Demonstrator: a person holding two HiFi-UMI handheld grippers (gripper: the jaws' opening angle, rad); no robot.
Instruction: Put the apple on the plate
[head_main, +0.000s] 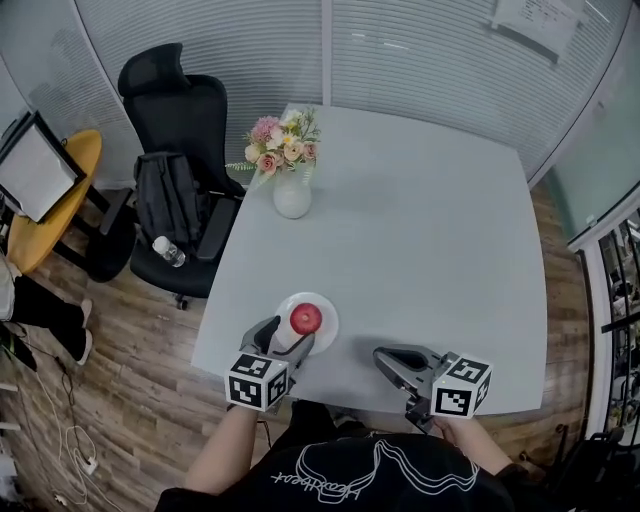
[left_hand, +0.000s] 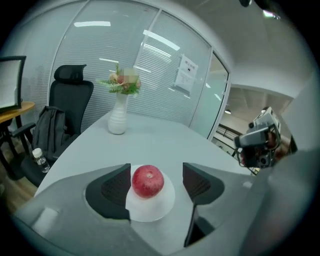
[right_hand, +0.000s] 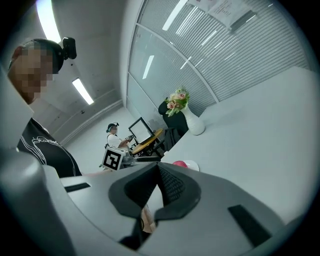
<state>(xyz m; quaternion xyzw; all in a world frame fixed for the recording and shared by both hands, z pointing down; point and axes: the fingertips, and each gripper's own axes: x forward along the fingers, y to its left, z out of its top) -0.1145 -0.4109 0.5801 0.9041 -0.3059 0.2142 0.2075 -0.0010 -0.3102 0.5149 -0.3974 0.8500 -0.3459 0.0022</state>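
A red apple (head_main: 306, 319) sits upright on a small white plate (head_main: 328, 326). It is slightly toward 9 o'clock of the plate's middle, and its stem dimple faces up. The plate lies on the pale grey surface (head_main: 420, 230), close to the near edge.

I judge the apple to be firm, round and fairly light, with a smooth waxy skin that could slip. A hard pinch could bruise it. The best hold is across its widest part, at 3 and 9 o'clock, with moderate pressure.

My left claw (head_main: 285, 340) has its jaws wide apart, one on each side of the apple (left_hand: 147, 181), and is gripping nothing. The apple is right against the 9 o'clock jaw, and I cannot tell if it touches. A clear gap separates it from the 3 o'clock jaw.

My right claw (head_main: 392, 362) is at about 4 o'clock from the plate, apart from it. Its jaws (right_hand: 157, 185) are pressed together with nothing between them.

A white vase of flowers (head_main: 291, 190) stands at 12 o'clock, well apart from the plate. A black office chair (head_main: 170, 110) is beyond the surface at 10 o'clock.

By my reading, the apple is already where the task wants it.
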